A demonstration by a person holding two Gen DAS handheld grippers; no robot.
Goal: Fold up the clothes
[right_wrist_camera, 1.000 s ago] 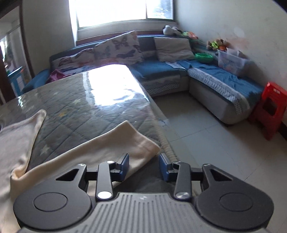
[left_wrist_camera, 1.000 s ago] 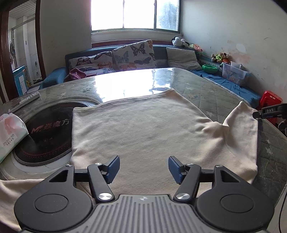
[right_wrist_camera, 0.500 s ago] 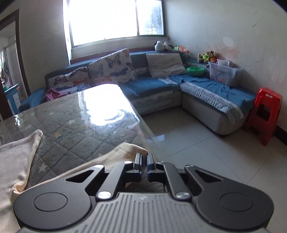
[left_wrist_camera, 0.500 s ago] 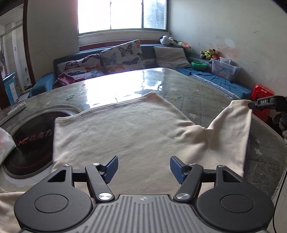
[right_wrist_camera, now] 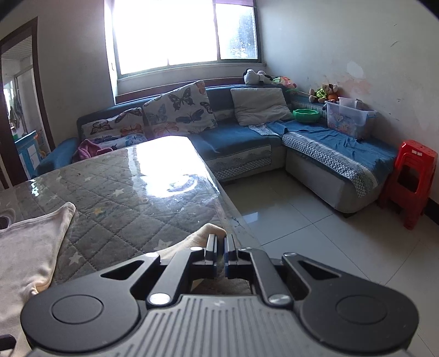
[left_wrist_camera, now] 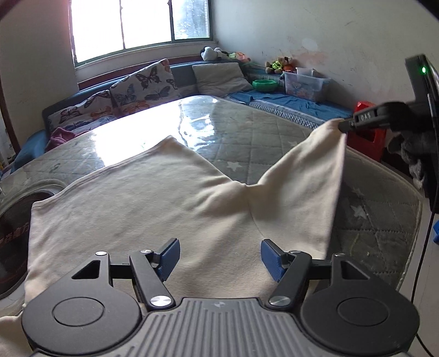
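Left wrist view: left gripper (left_wrist_camera: 220, 256) low over the cream garment (left_wrist_camera: 142, 208), blue-padded fingers (left_wrist_camera: 168, 258) spread wide apart, nothing between them, hovering just above the cloth's near part. Garment spread flat across the quilted grey table (left_wrist_camera: 274, 142) under a glossy clear cover, far corner pointing toward the window (left_wrist_camera: 137, 24). 1 sleeve end lifted off the table at the right, pulled up into a taut peak and pinched at its tip by the right gripper (left_wrist_camera: 346, 125), jaws closed on the fabric. Round dark panel with red lettering (left_wrist_camera: 11, 233) at the table's left edge, partly under the garment's left side. Beyond the table: blue sofa (left_wrist_camera: 288, 101), butterfly-print cushions (left_wrist_camera: 142, 85), grey pillow (left_wrist_camera: 219, 77), green bowl (left_wrist_camera: 264, 85), clear storage box (left_wrist_camera: 304, 85), soft toys (left_wrist_camera: 278, 64) along the ledge, red stool (left_wrist_camera: 369, 137) behind the raised sleeve. Right wrist view: right gripper (right_wrist_camera: 220, 248) with fingers (right_wrist_camera: 211, 244) drawn nearly together, only a thin slit left, a fold of cream garment (right_wrist_camera: 27, 247) clamped between them at the table's right edge. Sleeve cloth bunched just below and left of the fingertips; main body of the garment lying at lower left on the quilted table (right_wrist_camera: 123, 197), well apart from the pinched tip. Tiled floor (right_wrist_camera: 315, 233) to the right, blue sofa (right_wrist_camera: 329, 153) wrapping the corner, butterfly-print cushions (right_wrist_camera: 178, 109), grey pillow (right_wrist_camera: 260, 105), green bowl (right_wrist_camera: 306, 115), clear storage box (right_wrist_camera: 347, 118), red stool (right_wrist_camera: 411, 181) against the wall, bright window (right_wrist_camera: 186, 33) above.
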